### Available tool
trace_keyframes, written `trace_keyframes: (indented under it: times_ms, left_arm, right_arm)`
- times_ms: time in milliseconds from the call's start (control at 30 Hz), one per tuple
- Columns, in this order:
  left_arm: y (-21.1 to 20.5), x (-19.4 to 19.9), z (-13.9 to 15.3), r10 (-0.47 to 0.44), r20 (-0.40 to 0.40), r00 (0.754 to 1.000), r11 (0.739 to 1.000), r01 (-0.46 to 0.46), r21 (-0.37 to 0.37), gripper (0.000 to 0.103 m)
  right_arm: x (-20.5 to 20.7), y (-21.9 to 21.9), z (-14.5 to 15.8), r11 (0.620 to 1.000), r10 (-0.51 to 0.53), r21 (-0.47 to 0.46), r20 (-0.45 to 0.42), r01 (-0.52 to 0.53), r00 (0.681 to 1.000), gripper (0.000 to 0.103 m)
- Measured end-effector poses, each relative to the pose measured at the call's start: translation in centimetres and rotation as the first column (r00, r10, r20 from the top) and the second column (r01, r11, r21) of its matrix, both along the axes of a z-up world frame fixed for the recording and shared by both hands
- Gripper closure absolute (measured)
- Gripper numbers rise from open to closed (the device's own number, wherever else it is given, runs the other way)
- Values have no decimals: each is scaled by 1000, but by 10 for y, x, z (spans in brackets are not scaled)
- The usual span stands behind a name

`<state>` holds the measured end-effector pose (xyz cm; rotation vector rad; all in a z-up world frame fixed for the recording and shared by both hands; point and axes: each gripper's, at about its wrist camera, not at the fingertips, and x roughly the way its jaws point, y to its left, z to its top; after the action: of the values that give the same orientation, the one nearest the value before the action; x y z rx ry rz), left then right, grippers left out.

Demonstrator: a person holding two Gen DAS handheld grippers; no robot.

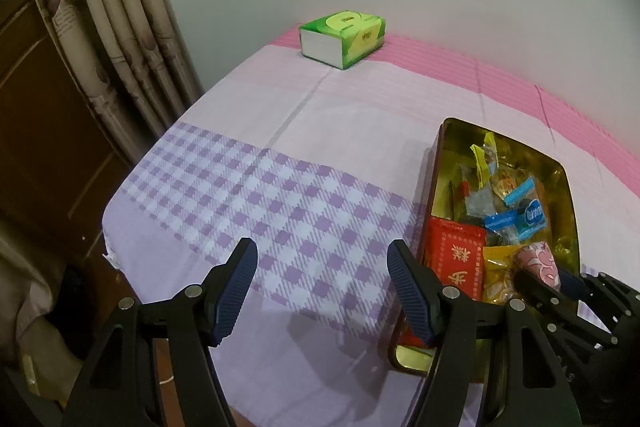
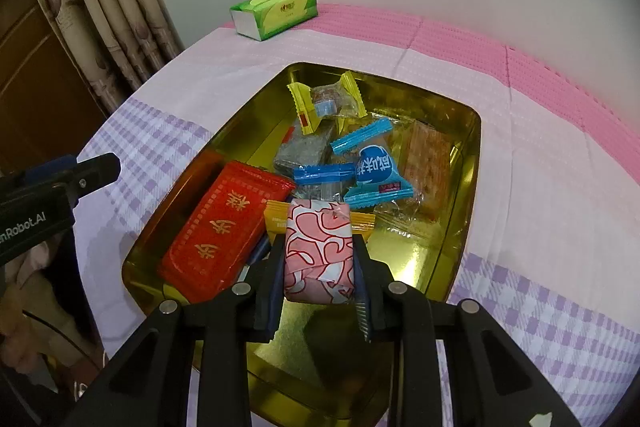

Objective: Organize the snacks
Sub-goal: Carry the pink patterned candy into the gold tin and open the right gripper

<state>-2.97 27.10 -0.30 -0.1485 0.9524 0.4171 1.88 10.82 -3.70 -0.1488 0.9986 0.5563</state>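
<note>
Right gripper (image 2: 319,259): pitched steeply down over the tin, jaws clamped on the pink snack, one pad on each long side.
Right gripper in left view (image 1: 548,277): enters from 4 o'clock, its tips above the tin's near end with the pink snack between them.
Pink snack (image 2: 318,251): a pink-and-white patterned wrapped block, held lengthwise along the fingers, above the tin's near half; whether it touches anything below cannot be told.
Left gripper (image 1: 322,281): tilted down over the checked part of the cloth, jaws apart with nothing between them, only cloth below.
Left gripper in right view (image 2: 100,167): a dark finger reaches in from 9 o'clock, left of the tin and clear of it.
Tin (image 2: 472,163): gold, open, on the cloth; from the left gripper it lies at 3 o'clock, just beside the right finger.
Red pack (image 2: 224,227): flat in the tin at 9 o'clock of the pink snack.
Yellow pack (image 2: 276,221): under the pink snack, its ends showing at both sides.
Blue snacks (image 2: 368,167): at 12 to 1 o'clock of the pink snack, mid-tin.
Yellow-ended snack (image 2: 324,101): at the tin's far end, 12 o'clock.
Tissue pack (image 2: 274,11): green, at the cloth's far edge by the wall, 11 o'clock of the tin, well apart.
Cloth (image 1: 280,211): lilac check, pale pink, then a pink band by the wall.
Curtain (image 1: 116,27): hangs at 10 o'clock.
</note>
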Motion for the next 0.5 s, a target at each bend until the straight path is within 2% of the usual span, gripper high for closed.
trace_keyframes:
  times_ms: [500]
  left_arm:
    - [2, 1, -1, 2, -4, 1000, 1000, -2, -2, 35]
  right_arm:
    - [-4, 2, -5, 1000, 4, -22, 8, -3, 1000, 75]
